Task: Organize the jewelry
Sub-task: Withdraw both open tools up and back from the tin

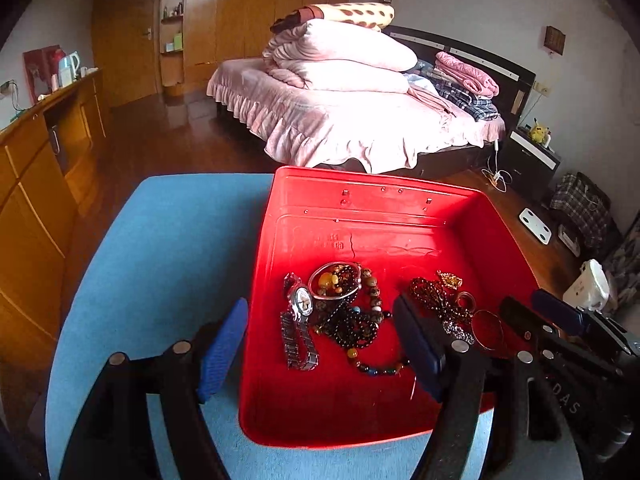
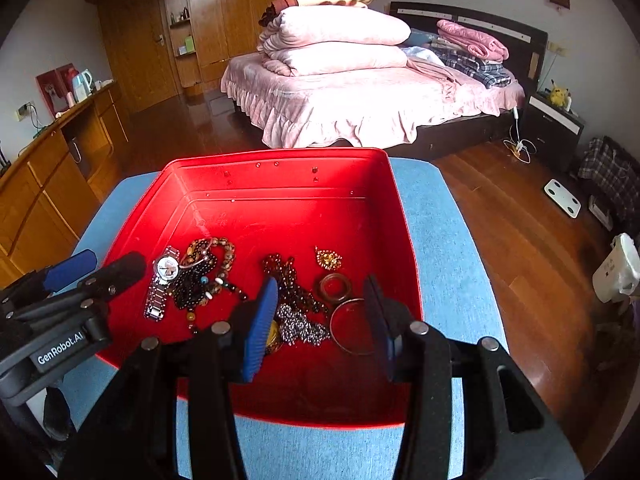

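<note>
Red plastic tray point(image 2: 404, 216) on a blue-topped table point(image 2: 448, 248) holds the jewelry in two heaps near its front. Left gripper point(image 1: 320, 348) is spread and empty over the wristwatch point(image 1: 300, 320); right gripper point(image 2: 320, 320) is part-spread and empty over the thin bangle point(image 2: 354, 326). Risk: tangled bead strands point(image 2: 200, 280) likely snag, so lifting one piece drags others. The watch's long axis runs near to far, dial at the far end.
</note>
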Action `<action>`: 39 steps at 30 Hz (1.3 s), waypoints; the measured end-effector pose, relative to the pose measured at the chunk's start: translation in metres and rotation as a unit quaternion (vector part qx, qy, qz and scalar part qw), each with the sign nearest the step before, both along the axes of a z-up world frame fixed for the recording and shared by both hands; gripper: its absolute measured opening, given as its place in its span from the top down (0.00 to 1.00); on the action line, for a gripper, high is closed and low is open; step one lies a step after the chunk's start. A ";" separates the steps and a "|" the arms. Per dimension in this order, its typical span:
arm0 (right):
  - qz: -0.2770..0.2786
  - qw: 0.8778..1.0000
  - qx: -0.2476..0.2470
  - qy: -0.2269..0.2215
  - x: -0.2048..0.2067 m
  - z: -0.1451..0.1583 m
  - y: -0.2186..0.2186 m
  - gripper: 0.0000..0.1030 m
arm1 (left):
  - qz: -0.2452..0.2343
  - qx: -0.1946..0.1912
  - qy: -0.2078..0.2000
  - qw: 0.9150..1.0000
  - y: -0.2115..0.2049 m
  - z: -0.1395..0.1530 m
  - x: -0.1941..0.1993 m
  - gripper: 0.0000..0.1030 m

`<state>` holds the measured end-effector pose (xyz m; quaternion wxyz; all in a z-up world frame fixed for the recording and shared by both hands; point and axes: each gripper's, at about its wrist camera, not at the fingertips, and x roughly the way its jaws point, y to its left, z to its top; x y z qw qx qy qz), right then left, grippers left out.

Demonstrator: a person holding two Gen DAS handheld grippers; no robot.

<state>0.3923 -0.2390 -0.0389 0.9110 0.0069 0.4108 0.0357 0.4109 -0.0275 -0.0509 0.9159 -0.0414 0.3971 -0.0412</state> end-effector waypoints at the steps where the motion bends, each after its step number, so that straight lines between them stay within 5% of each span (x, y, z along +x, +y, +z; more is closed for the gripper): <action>1: 0.001 1.000 0.001 -0.002 -0.005 0.001 0.000 0.58 | 0.000 0.001 -0.003 1.000 0.000 0.001 -0.004 0.28; 24: 0.012 0.999 0.027 -0.038 -0.121 0.006 -0.004 0.56 | 0.004 0.026 -0.057 0.998 0.021 0.007 -0.123 0.20; 31: 0.005 0.999 0.028 -0.037 -0.148 -0.004 -0.008 0.41 | -0.001 0.037 -0.071 0.997 0.020 0.005 -0.155 0.14; 39: 0.007 0.998 0.012 -0.064 -0.182 -0.002 -0.004 0.13 | -0.010 0.044 -0.097 0.994 0.019 0.010 -0.188 0.07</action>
